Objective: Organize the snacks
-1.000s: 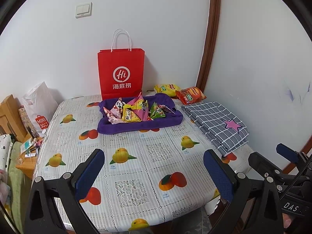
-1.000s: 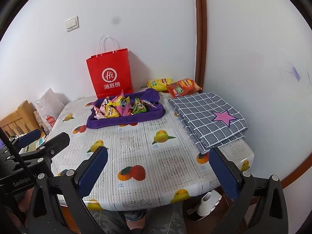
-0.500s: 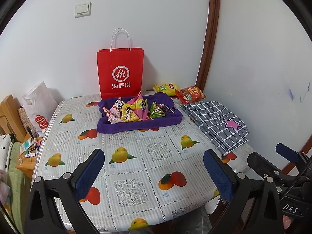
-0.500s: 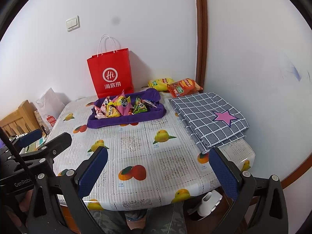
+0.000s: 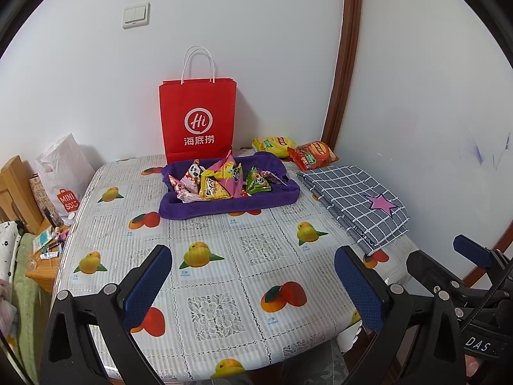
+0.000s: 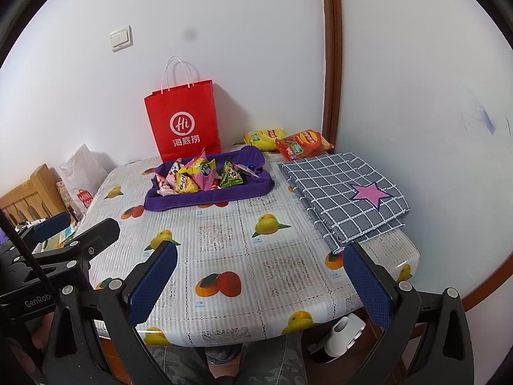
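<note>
Nothing moved; both grippers' fingers apart, empty; one purple tray (image 5: 231, 205), two chip bags (image 5: 296, 152) behind.

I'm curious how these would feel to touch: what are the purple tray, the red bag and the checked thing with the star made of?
The purple tray looks like soft plush fabric: matte, fuzzy, with rounded, slumping walls. The red bag looks like stiff matte paper, with sharp creases and white cord handles. The checked cloth looks like woven fabric, perhaps cotton, folded in flat layers; its pink star seems sewn on.
</note>
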A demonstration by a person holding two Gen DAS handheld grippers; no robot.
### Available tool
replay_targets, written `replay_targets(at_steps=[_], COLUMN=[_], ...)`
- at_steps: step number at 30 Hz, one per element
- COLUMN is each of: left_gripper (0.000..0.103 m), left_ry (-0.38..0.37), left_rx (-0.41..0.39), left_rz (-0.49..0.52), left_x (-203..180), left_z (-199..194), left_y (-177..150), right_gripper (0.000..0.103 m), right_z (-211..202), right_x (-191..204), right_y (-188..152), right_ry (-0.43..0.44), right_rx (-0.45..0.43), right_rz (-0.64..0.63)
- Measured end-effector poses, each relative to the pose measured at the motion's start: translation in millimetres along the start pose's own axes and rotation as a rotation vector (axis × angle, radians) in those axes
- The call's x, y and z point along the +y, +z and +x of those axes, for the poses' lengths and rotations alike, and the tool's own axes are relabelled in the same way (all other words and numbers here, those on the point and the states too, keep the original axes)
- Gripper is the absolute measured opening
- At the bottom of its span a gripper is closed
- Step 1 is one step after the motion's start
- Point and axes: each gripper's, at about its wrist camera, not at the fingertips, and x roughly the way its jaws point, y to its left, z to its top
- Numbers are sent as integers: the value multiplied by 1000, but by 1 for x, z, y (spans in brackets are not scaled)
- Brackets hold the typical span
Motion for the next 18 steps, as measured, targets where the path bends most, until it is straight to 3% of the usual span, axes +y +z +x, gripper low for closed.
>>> replay_targets(at_steps=[18], left_gripper=[102], left_ry=[0], left_rx=[2], left_rz=[-3], left_x=[3], left_z=[0], left_y=[-3], right_gripper=[102], right_z=[-3], right_x=[2], right_y=[1], right_ry=[10], right_rx=[-4], right_rz=[-10])
